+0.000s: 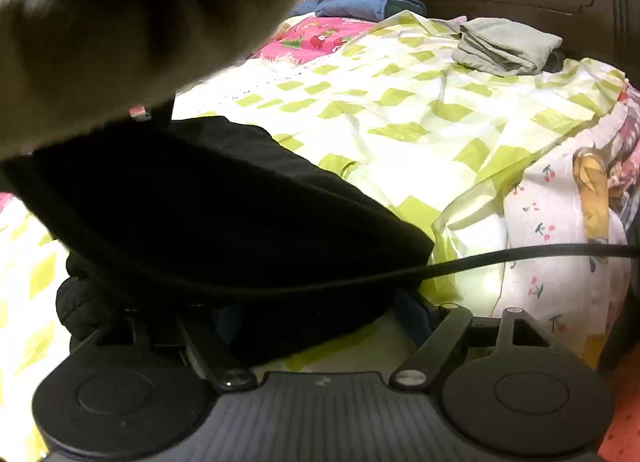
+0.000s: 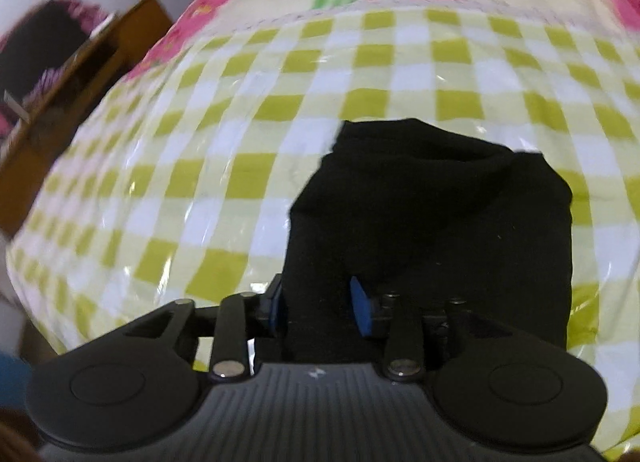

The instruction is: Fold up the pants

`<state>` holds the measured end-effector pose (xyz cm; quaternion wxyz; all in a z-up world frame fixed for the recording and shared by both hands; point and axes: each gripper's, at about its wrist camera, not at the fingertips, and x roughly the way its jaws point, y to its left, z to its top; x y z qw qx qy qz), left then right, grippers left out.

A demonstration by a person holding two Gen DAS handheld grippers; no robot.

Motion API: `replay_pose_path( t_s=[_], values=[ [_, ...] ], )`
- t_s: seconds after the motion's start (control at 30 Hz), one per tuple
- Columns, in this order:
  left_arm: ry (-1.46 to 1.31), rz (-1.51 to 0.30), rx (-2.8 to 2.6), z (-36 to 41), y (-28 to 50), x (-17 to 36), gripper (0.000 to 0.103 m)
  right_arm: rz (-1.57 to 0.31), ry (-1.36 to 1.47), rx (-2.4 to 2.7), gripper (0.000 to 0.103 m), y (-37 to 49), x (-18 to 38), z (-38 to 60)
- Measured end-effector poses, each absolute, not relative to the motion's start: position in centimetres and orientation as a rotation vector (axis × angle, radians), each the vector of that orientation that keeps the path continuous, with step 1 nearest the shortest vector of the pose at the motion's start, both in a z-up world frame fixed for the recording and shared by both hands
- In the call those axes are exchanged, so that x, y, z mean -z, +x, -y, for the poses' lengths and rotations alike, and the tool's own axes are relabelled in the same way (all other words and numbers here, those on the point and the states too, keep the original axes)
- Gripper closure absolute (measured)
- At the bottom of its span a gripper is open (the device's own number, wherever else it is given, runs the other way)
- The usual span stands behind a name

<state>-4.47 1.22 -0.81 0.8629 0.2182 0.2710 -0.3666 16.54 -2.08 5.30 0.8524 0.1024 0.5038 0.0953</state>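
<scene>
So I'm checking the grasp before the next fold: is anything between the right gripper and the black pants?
Nothing visible. The right gripper has the black pants directly between its blue pads.

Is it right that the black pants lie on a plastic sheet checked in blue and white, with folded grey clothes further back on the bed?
Not quite: the checked plastic sheet is yellow-green and white, not blue and white, as the right wrist view shows plainly. The rest holds: the black pants lie on it, and the folded grey clothes sit further back in the left wrist view.
</scene>
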Motion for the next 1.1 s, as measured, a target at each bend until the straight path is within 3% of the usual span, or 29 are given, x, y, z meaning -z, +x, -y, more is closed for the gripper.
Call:
replay_pose_path(
  t_s=[0.3, 0.53, 0.63, 0.83, 1.0, 1.1],
  values=[
    [0.431, -0.556, 0.698, -4.0, -5.5, -0.4, 0.012, -0.946, 0.315, -0.244, 0.059, 16.8, -8.7, 4.0],
    [0.285, -0.527, 0.567, -9.5, -7.4, -4.4, 0.012, -1.026, 0.276, -0.276, 0.058, 21.0, -4.0, 2.6],
    [0.307, -0.465, 0.534, -8.2, -7.1, -5.9, 0.012, -1.1, 0.344, -0.304, 0.053, 23.0, -2.5, 3.2],
    [0.348, -0.343, 0.517, -7.5, -6.2, -7.8, 0.012, -0.998, 0.508, -0.445, 0.053, 21.5, -8.0, 7.3],
    [0.297, -0.299, 0.605, -4.5, -3.0, -8.7, 0.009, -0.881, 0.395, -0.388, 0.047, 18.9, -11.4, 11.0],
    [0.323, -0.326, 0.609, -2.7, -0.9, -7.5, 0.009, -0.924, 0.347, -0.381, 0.047, 19.6, -10.5, 11.7]
  ],
)
